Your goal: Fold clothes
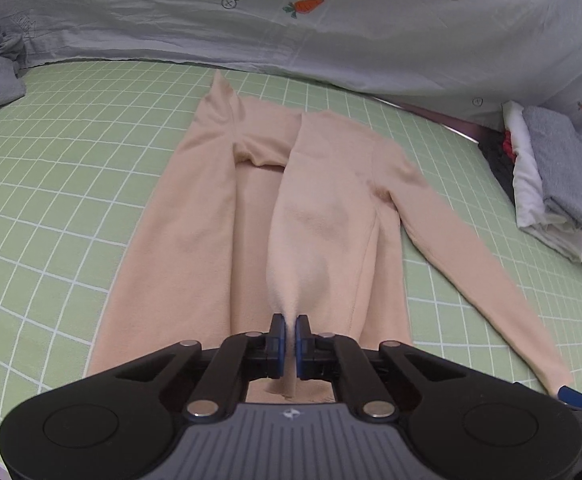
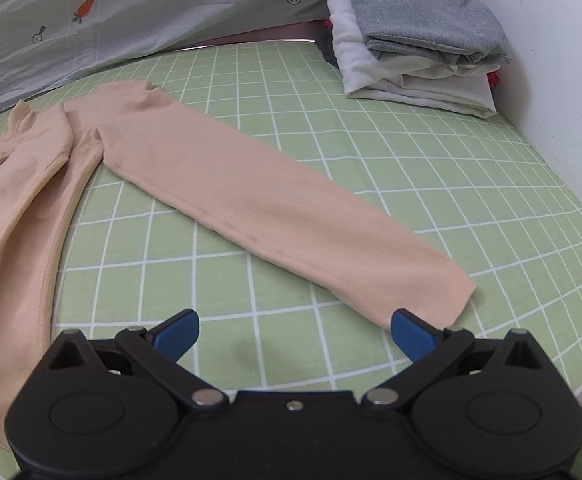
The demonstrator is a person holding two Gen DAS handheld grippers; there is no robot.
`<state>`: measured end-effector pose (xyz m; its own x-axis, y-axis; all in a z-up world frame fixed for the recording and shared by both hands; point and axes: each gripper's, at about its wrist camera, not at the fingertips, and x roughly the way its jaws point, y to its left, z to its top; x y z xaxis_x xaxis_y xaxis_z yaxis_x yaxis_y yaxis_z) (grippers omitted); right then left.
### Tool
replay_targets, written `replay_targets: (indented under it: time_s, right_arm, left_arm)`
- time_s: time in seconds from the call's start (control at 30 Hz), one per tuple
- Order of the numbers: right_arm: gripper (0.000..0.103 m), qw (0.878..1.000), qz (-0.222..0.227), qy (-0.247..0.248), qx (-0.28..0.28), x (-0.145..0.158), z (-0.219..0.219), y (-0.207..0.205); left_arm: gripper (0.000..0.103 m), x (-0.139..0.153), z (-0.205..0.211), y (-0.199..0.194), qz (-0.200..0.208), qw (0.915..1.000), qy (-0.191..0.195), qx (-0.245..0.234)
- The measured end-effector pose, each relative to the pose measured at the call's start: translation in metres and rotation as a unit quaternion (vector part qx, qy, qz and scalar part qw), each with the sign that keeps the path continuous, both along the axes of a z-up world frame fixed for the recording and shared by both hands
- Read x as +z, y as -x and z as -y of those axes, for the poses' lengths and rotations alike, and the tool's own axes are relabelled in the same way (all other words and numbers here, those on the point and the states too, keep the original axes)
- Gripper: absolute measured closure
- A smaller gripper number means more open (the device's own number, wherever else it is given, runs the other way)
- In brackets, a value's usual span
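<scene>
Left wrist view showed our left gripper (image 1: pixel 290 330) pinched tight on a strip of the peach top (image 1: pixel 311 184), which lay spread on the green checked bed sheet (image 1: pixel 51 208); the strip rose from the middle of the top up to the blue pads (image 1: pixel 277 336). In the right wrist view our right gripper (image 2: pixel 294 334) stood wide with nothing in it, just beside the end of the long sleeve (image 2: pixel 275 208) that lay flat, reaching out to the side. We thought the top was light, soft and floppy; it would sag and slide, so the cuff or a hem edge seemed the best place to grab. We counted one peach top, two grippers, and one pile of folded clothes (image 2: pixel 415 40) by the wall; one grey blanket with carrots (image 1: pixel 291 20) lay behind.
</scene>
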<state>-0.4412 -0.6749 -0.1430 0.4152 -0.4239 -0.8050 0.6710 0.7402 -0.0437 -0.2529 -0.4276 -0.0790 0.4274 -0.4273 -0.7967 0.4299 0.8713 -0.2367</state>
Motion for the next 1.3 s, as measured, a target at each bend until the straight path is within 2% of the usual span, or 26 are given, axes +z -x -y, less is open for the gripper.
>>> replay_targets:
  time_s: [0.3, 0.47, 0.5, 0.63, 0.83, 0.9, 0.97, 1.03, 1.13, 1.2, 1.3]
  right_arm:
    - [0.000, 0.999, 0.005, -0.004, 0.041, 0.001, -0.040, -0.035]
    - [0.000, 0.999, -0.003, -0.004, 0.051, 0.000, -0.064, -0.047]
    - [0.000, 0.999, -0.005, -0.003, 0.051, 0.000, -0.068, -0.048]
    - [0.000, 0.999, -0.016, 0.007, 0.051, 0.003, -0.083, -0.048]
    - [0.000, 0.999, -0.028, 0.016, 0.034, 0.007, -0.093, -0.043]
    - [0.000, 0.999, -0.028, 0.017, 0.027, 0.008, -0.094, -0.044]
    - [0.000, 0.999, -0.023, 0.018, 0.019, 0.011, -0.094, -0.045]
    - [0.000, 1.000, -0.016, 0.018, 0.015, 0.013, -0.093, -0.048]
    - [0.000, 1.000, -0.002, 0.018, 0.010, 0.018, -0.090, -0.052]
    - [0.000, 1.000, 0.008, 0.015, 0.003, 0.020, -0.084, -0.054]
    - [0.000, 1.000, 0.023, 0.009, -0.016, 0.023, -0.071, -0.057]
  left_arm:
    - [0.098, -0.003, -0.071, -0.005, -0.036, 0.9975, 0.021, 0.058]
    - [0.097, -0.021, -0.097, -0.015, -0.070, 0.9947, 0.012, 0.075]
    - [0.094, -0.025, -0.100, -0.017, -0.076, 0.9941, 0.009, 0.077]
    - [0.090, -0.040, -0.104, -0.024, -0.089, 0.9933, -0.018, 0.071]
    - [0.072, -0.054, -0.103, -0.033, -0.110, 0.9922, -0.037, 0.045]
    - [0.058, -0.053, -0.099, -0.034, -0.115, 0.9923, -0.037, 0.028]
    - [0.048, -0.052, -0.094, -0.035, -0.116, 0.9922, -0.043, 0.014]
    - [0.044, -0.046, -0.088, -0.033, -0.098, 0.9928, -0.068, 0.006]
    - [0.035, -0.033, -0.083, -0.036, -0.072, 0.9945, -0.075, 0.001]
    - [0.020, -0.025, -0.081, -0.039, -0.059, 0.9951, -0.079, 0.009]
    - [0.017, -0.015, -0.074, -0.045, -0.034, 0.9933, -0.108, 0.020]
